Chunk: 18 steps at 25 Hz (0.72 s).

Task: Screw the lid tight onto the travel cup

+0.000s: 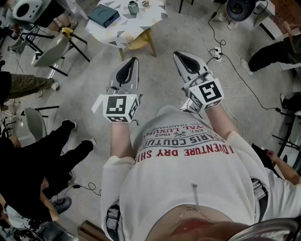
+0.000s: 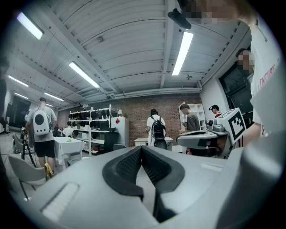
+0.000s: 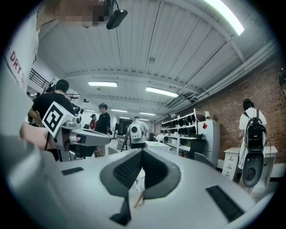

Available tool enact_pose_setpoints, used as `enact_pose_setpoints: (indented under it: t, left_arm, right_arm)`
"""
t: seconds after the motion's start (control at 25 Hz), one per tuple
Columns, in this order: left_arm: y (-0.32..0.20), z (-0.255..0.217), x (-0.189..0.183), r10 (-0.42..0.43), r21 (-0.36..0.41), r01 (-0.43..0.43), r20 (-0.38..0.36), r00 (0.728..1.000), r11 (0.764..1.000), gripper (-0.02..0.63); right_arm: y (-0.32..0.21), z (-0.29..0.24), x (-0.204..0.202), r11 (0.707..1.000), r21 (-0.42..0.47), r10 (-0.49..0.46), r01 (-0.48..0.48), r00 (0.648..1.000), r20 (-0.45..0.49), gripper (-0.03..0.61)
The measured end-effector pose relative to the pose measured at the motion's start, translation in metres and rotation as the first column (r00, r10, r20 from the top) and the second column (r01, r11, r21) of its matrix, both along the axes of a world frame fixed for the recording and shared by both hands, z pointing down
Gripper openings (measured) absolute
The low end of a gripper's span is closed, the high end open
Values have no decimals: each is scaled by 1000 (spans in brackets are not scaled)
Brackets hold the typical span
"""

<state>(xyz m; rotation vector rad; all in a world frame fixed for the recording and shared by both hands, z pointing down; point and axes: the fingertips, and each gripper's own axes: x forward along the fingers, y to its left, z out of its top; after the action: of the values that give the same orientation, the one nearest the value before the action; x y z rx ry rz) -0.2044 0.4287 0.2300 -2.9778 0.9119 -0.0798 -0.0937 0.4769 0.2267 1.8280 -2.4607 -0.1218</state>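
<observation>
A small grey-green cup stands on a patterned white table at the top of the head view, with a small round object beside it; I cannot tell if that is the lid. My left gripper and right gripper are held out in front of the person's chest, high above the floor and well short of the table. Both are shut with nothing between the pads. In the left gripper view the jaws meet, and in the right gripper view the jaws meet too. Both point level across the room.
A dark blue flat box lies on the table. A white chair stands at left, and a seated person's dark legs stretch in from the left. Cables and a power strip lie on the floor at right. Several people stand around.
</observation>
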Motion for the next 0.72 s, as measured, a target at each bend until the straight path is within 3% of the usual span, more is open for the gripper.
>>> enact_pose_setpoints:
  t: [0.6, 0.72]
  left_arm:
    - [-4, 16, -9, 8, -36, -9, -20, 1000, 999, 12]
    - [-6, 23, -15, 7, -50, -8, -30, 1000, 999, 12]
  right_arm:
    - [2, 11, -10, 1000, -22, 21, -20, 1000, 15, 9]
    - [2, 15, -14, 999, -33, -12, 12, 1000, 21, 11]
